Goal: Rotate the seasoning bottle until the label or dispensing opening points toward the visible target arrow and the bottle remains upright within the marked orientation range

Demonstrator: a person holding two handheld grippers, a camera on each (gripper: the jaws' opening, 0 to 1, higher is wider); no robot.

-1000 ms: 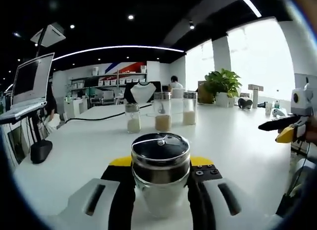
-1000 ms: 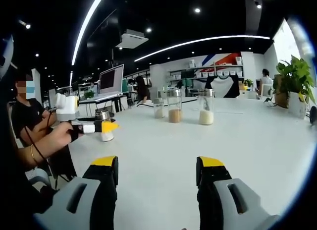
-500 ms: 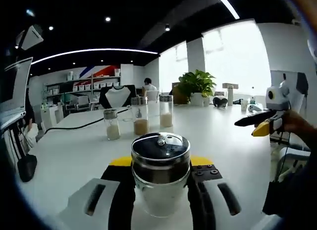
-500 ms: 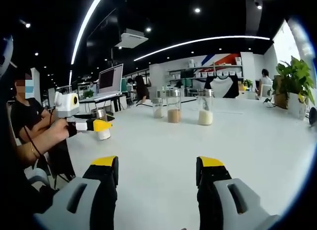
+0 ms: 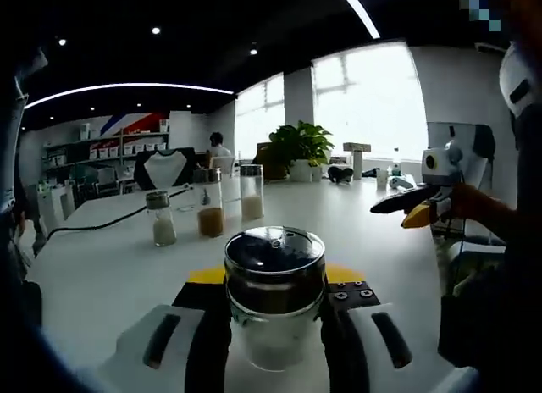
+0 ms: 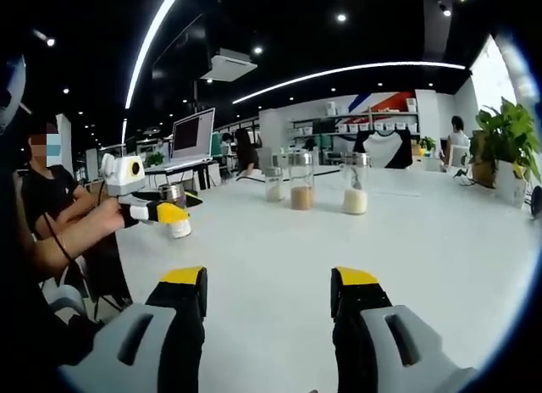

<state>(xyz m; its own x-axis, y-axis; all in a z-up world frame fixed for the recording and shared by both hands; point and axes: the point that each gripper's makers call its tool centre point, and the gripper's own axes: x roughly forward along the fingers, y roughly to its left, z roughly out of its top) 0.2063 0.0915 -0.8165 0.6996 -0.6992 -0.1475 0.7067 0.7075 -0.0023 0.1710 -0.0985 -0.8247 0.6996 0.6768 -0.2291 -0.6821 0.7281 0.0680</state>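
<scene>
The seasoning bottle (image 5: 274, 301), glass with a shiny metal lid, stands upright on the white table (image 5: 110, 274), and my left gripper (image 5: 274, 329) is shut on its body, one black jaw on each side. In the right gripper view the same bottle (image 6: 177, 219) sits at the left, in the left gripper (image 6: 161, 212) held by a person's hand. My right gripper (image 6: 267, 301) hovers low over the table, open, with nothing between its yellow-tipped jaws. It also enters the left gripper view from the right as the right gripper (image 5: 413, 212).
Three glass jars with light and brown fillings stand in a row mid-table (image 5: 210, 212) (image 6: 302, 182). A black cable (image 5: 102, 224) runs across the far side. A laptop (image 6: 191, 137) is at the back left and a potted plant (image 6: 506, 147) at the right edge.
The left gripper has turned with the bottle in it, so the jars and the plant slid leftward in its view. In the right gripper view, the left gripper has swung slightly. The right gripper barely moved.
</scene>
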